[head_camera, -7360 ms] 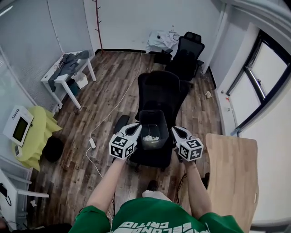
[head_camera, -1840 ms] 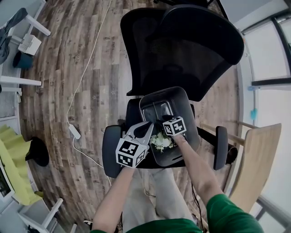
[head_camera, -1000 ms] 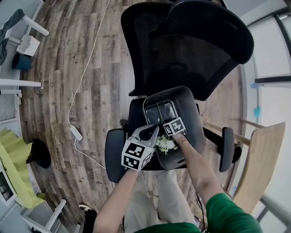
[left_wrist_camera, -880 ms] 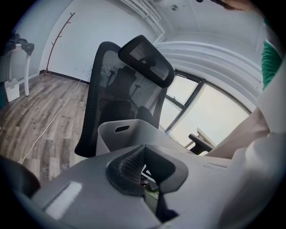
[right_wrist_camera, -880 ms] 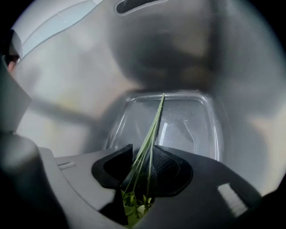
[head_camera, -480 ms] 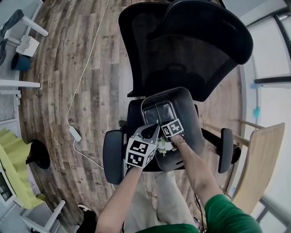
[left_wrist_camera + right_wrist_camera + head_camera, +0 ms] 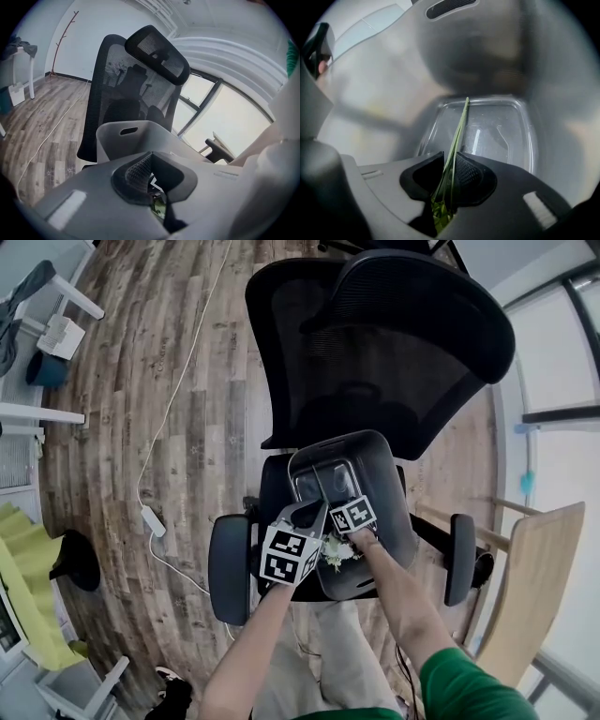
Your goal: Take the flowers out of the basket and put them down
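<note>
A grey plastic basket (image 7: pixel 392 491) stands on the seat of a black mesh office chair (image 7: pixel 375 362), hemmed in by the chair's back beyond it and a black armrest (image 7: pixel 228 568) on each side. A light wooden table (image 7: pixel 530 587) edges in near the far armrest, while the plank wooden floor (image 7: pixel 122 427) spreads wide on the other side, crossed by a thin white cable (image 7: pixel 178 399).

The small white flowers (image 7: pixel 339 554) lie inside the basket by its near wall, beside a clear plastic tray (image 7: pixel 492 131) on its bottom.

The right gripper (image 7: pixel 449 154) reaches down into the basket; its jaws are closing with the flowers' green stems (image 7: pixel 458 129) between them, against one pad and not yet pinched.

The left gripper (image 7: pixel 152 159) sits at the basket's left rim, its jaws a narrow gap apart and gripping nothing.
</note>
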Available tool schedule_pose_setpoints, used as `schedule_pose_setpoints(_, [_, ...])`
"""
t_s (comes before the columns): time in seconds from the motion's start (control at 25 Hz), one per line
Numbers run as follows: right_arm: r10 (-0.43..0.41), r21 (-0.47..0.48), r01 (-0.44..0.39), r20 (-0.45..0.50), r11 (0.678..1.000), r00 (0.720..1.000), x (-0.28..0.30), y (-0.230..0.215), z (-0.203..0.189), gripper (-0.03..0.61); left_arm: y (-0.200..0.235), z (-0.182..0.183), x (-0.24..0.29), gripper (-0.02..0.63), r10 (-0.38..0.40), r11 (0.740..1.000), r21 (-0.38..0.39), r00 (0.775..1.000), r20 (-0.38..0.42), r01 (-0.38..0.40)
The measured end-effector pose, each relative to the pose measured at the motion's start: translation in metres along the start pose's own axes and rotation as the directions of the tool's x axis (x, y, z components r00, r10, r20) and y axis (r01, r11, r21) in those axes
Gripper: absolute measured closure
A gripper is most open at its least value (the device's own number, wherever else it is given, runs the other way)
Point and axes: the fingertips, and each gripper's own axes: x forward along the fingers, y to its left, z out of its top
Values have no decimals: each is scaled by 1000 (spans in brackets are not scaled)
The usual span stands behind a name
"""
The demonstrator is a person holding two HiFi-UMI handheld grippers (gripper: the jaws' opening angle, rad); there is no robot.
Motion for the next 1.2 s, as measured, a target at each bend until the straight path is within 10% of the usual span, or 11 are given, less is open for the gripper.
schedule_pose_setpoints(1.2, [32,143,-66,230,987,973,-65,14,26,561,11,-2,-14,595,-22,996,-90,1000,17,24])
